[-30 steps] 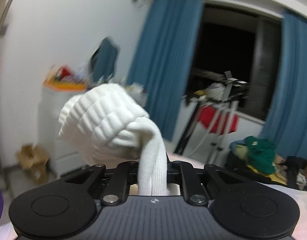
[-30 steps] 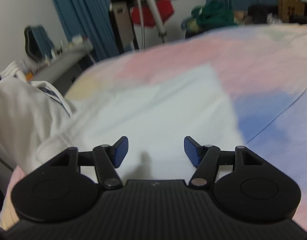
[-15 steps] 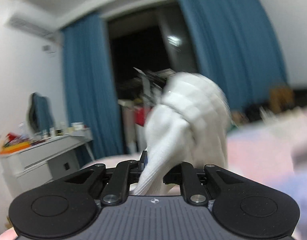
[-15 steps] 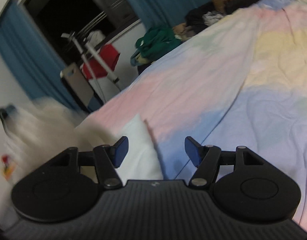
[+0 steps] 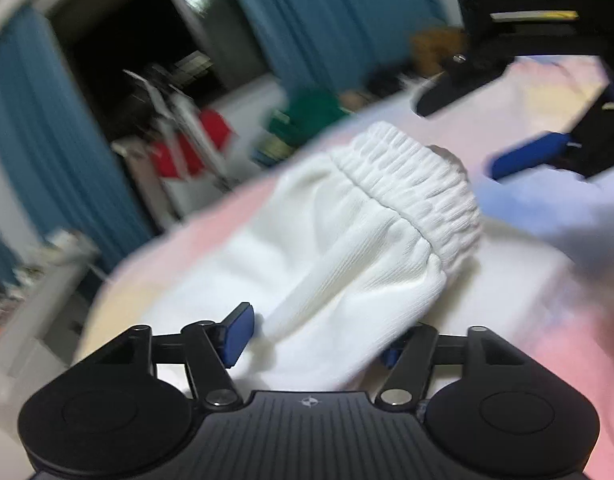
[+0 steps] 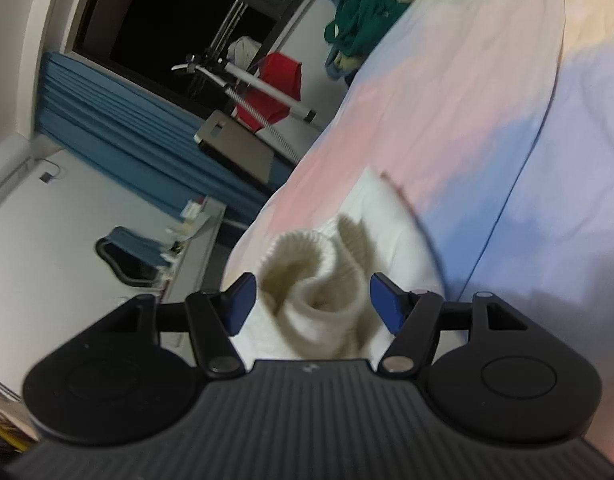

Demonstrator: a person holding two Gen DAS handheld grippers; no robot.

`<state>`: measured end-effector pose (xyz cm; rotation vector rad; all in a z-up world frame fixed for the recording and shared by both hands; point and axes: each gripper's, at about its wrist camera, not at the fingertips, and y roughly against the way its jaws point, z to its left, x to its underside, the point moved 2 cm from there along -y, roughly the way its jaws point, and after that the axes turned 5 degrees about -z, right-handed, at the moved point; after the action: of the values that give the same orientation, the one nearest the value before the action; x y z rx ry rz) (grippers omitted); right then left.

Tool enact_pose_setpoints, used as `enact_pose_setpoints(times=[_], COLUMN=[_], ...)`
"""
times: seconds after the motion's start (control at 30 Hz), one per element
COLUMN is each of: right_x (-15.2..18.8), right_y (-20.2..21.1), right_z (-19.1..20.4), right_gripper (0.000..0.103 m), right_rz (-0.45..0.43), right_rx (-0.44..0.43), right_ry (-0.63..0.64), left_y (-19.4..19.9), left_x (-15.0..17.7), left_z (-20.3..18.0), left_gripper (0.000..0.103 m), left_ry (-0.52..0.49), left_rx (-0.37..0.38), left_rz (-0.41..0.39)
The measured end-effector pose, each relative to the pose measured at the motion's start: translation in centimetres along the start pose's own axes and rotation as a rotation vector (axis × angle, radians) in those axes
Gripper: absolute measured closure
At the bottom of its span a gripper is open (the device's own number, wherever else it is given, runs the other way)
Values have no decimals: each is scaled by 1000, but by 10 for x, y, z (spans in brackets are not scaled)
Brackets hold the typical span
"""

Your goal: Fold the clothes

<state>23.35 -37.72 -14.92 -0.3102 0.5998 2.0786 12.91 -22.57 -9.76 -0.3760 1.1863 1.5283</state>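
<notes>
Left wrist view: left gripper (image 5: 313, 338) has just been opening, blue pads spread, white ribbed garment (image 5: 371, 240) lying loose between them on the pastel bedsheet (image 5: 547, 320), no pad visibly pressing it. Elastic cuff end points away from the camera, toward the right gripper (image 5: 523, 160), which enters from upper right with one blue pad visible just beside the cuff. Right wrist view: right gripper (image 6: 311, 306) released, jaws wide, the garment's rolled ribbed cuff (image 6: 319, 280) sits between the pads without touching either. Garment rests near the bed edge. Background: blue curtains (image 6: 119, 128), dark window, drying rack with a red cloth (image 6: 273, 88), green clothes pile (image 6: 363, 12). Left view is motion-blurred.
</notes>
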Motion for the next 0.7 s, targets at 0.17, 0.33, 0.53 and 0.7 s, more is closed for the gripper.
enact_pose_setpoints(times=[0.17,0.33,0.53,0.7], right_x=[12,23,35,51], right_y=[-13,-18,-25,-28], right_z=[1,11,23,38], right_gripper=[22,21,21,19], right_rz=[45,89,150,247], right_rx=[40,-15,20,8], right_ry=[-31,-46,-5,36], left_y=[16,26,36,35], left_x=[30,66,64,63], left_z=[46,91,115,118], left_gripper=[17,17,17,16], left_ry=[43,167,191,228], left_rx=[-26,-45,-89,-95], left_rz=[25,59,26,16])
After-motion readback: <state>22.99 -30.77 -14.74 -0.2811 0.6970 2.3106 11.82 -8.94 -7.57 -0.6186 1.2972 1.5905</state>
